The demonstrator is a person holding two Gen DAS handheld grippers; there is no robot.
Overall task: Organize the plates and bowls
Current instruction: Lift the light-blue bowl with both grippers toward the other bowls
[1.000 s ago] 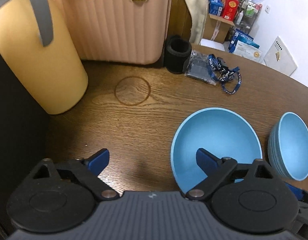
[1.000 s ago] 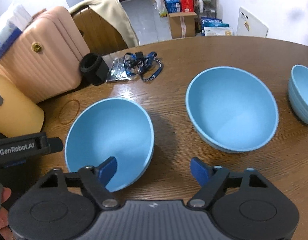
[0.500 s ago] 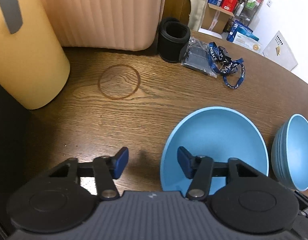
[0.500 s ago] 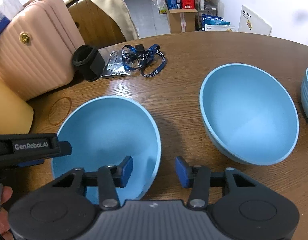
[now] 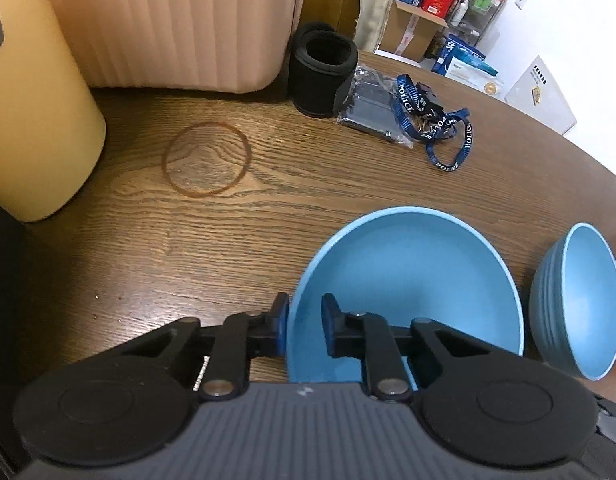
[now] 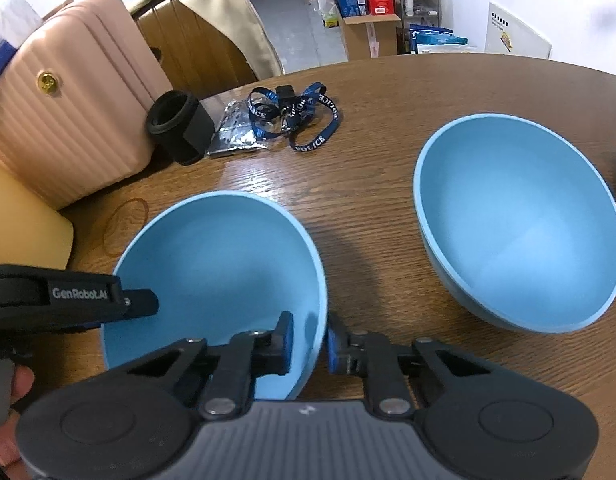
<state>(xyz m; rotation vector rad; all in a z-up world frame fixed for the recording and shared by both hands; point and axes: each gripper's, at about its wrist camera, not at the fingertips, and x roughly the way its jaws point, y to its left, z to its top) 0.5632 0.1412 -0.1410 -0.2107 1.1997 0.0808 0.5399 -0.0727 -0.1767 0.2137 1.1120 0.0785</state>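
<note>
Both grippers straddle the rim of the same near blue bowl (image 6: 215,272), one from each side.

Left gripper (image 5: 304,326): the jaws stand narrowly apart across the bowl's left rim. The left pad sits outside the wall, seemingly against it; the right pad sits inside the bowl with a slight gap showing to the wall. Firm clamping cannot be confirmed from this view. In the right wrist view, the left tool's black body enters from the left, reaching the bowl's left edge.

Right gripper (image 6: 310,342): the jaws stand narrowly apart across the bowl's right rim. The left pad is inside the bowl and the right pad outside, both close to the wall. Whether the pads press the wall cannot be told.

Position of task items relative to the right gripper:
- The near blue bowl lies directly ahead and to the left, resting on the wooden table (image 6: 388,92).
- A second large blue bowl (image 6: 520,224) stands ahead and to the right, apart from the first.

Relative to the left gripper, a smaller ribbed blue bowl (image 5: 576,304) stands to the right.

Other items ahead of the left gripper: a rubber band (image 5: 207,159), a black sleeve (image 5: 322,68), a blue lanyard (image 5: 432,120), a pink suitcase (image 5: 179,20) and a yellow container (image 5: 31,120) far left.
</note>
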